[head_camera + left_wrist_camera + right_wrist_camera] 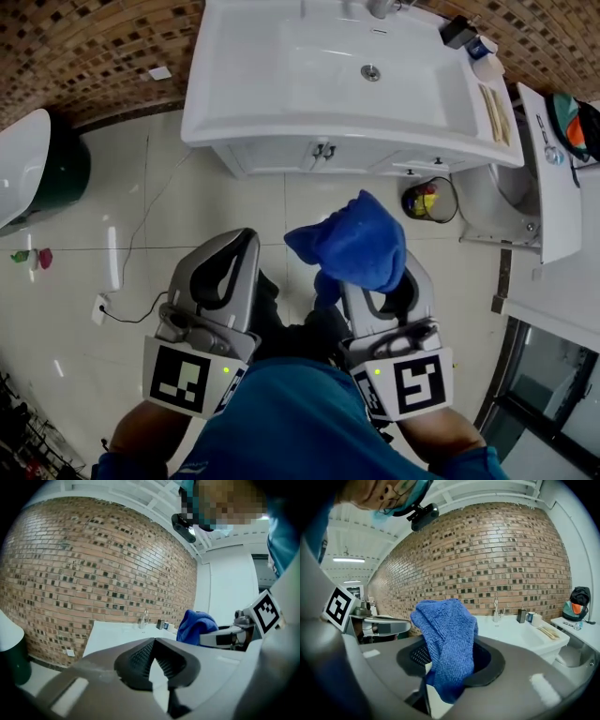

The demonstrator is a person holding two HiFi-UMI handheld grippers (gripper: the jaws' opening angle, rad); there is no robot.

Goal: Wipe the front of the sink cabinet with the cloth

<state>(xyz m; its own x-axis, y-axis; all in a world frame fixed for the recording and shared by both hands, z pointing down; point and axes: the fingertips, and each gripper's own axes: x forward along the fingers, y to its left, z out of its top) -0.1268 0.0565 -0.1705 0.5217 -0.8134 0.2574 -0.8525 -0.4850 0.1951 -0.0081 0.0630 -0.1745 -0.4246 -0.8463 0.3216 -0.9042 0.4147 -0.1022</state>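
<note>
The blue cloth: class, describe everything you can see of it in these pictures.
The blue terry-looking cloth is soft, looped in texture and bunched into a crumpled peak. The right gripper is shut on its lower part: folds stand up above the fingers and a short end pokes out behind them. It is held in the air short of the white sink cabinet, apart from it; nothing else touches it.

Cabinet front [281, 156] mostly hidden under basin [281, 117]; cloth [352, 239] covers right gripper [367, 270] tips.
</note>
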